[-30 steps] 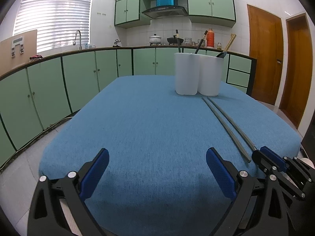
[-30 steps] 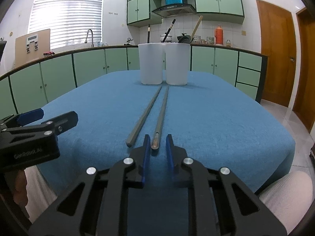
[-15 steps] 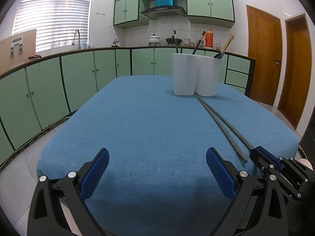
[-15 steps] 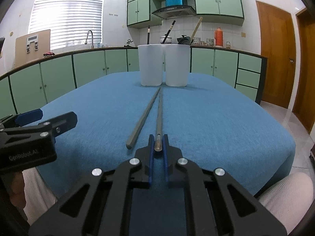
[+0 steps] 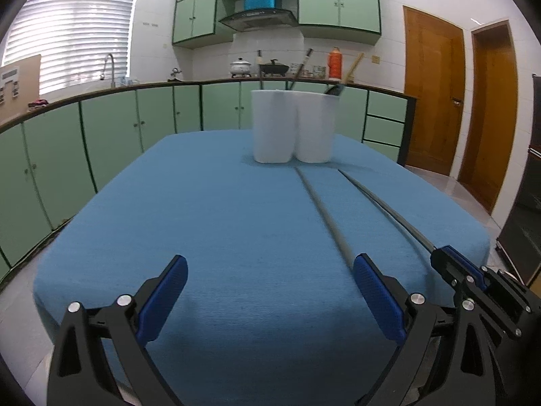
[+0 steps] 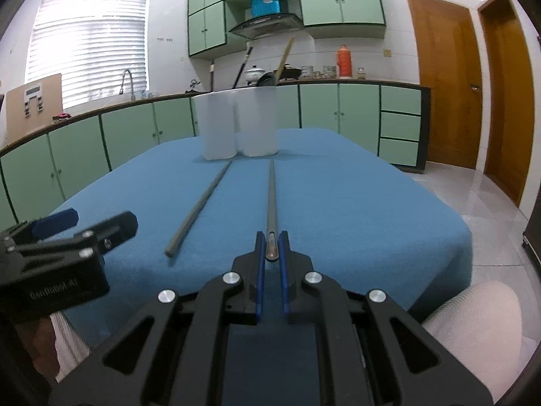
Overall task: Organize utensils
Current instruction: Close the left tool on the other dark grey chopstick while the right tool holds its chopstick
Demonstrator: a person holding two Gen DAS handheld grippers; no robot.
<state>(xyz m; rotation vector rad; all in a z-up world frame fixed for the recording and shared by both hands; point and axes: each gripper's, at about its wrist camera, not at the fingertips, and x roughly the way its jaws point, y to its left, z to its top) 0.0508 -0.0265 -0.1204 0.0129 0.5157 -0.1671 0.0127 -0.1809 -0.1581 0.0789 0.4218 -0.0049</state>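
Observation:
Two long grey chopsticks lie lengthwise on the blue tablecloth. My right gripper is shut on the near end of the right chopstick, which has swung away from the left chopstick. In the left wrist view the held chopstick runs into the right gripper, and the loose chopstick ends at my right fingertip. My left gripper is open and empty over the near table edge. Two white holders with utensils stand at the far end; they also show in the right wrist view.
The blue-covered table ends close in front of both grippers. Green cabinets line the left and back walls. Wooden doors stand at the right. A person's knee shows at lower right.
My right gripper closed on the right chopstick's near end and swung it rightward, widening the gap to the other one. My left gripper shifted slightly and stayed open.

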